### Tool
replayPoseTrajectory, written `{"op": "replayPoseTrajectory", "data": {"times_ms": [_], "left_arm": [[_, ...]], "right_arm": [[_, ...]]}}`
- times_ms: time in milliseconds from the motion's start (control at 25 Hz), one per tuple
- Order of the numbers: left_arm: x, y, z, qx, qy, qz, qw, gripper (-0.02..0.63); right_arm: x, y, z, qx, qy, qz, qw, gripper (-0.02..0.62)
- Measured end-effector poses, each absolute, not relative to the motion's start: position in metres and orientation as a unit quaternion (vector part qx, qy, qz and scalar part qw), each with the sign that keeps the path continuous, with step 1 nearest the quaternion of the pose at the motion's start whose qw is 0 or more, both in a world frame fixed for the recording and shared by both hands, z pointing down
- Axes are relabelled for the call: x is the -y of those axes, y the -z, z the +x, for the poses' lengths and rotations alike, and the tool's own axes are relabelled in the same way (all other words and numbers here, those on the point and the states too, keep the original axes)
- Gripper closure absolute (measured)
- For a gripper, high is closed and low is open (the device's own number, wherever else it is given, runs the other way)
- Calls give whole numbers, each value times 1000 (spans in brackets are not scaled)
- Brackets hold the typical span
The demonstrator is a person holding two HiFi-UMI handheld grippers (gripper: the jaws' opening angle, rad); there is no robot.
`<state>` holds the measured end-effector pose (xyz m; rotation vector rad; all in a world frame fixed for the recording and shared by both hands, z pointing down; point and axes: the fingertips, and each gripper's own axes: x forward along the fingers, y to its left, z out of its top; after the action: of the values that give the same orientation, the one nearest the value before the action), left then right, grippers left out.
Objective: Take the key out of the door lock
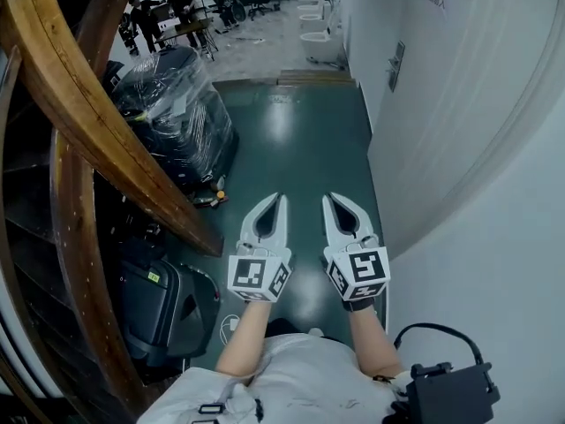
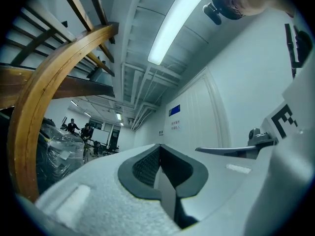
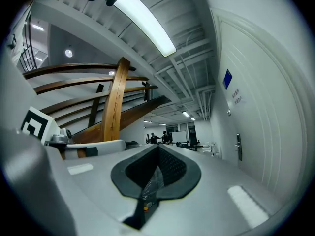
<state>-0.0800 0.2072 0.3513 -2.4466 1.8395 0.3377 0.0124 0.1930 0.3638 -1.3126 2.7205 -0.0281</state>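
Both grippers are held side by side in front of the person, over a dark green floor. My left gripper [image 1: 280, 200] is shut with nothing in it, and so is my right gripper [image 1: 327, 200]. A white door [image 1: 450, 104] stands to the right and ahead. Its lock plate and handle [image 1: 396, 64] are far beyond both grippers. The plate [image 3: 238, 146] also shows small in the right gripper view. No key can be made out at this distance. In each gripper view the shut jaws [image 2: 160, 147] [image 3: 158, 147] point down the corridor.
A curved wooden stair rail [image 1: 97, 140] runs along the left. A plastic-wrapped bundle [image 1: 172, 113] and a black case [image 1: 163, 303] stand on the floor at left. Several people and furniture [image 1: 168, 16] are at the far end. A white wall [image 1: 503, 263] is close on the right.
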Motion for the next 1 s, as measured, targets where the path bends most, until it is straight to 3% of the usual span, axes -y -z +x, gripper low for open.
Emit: {"op": "replayPoseTrajectory", "data": {"times_ms": [400,640,1000], "left_arm": [[-72,-364,-151,-585,-126,-801,25,604],[-9,-336,-202,-568,-125,-811,55,604],[63,-367,-258,-565,-126,-815,0,604]], "right_arm": [[-64,-389,-70,-900,5,-436,21,591],[8,-358,-120,-894,-19,-445,43,591],[78,-387,-167,-891,3,-453,22,591]]}}
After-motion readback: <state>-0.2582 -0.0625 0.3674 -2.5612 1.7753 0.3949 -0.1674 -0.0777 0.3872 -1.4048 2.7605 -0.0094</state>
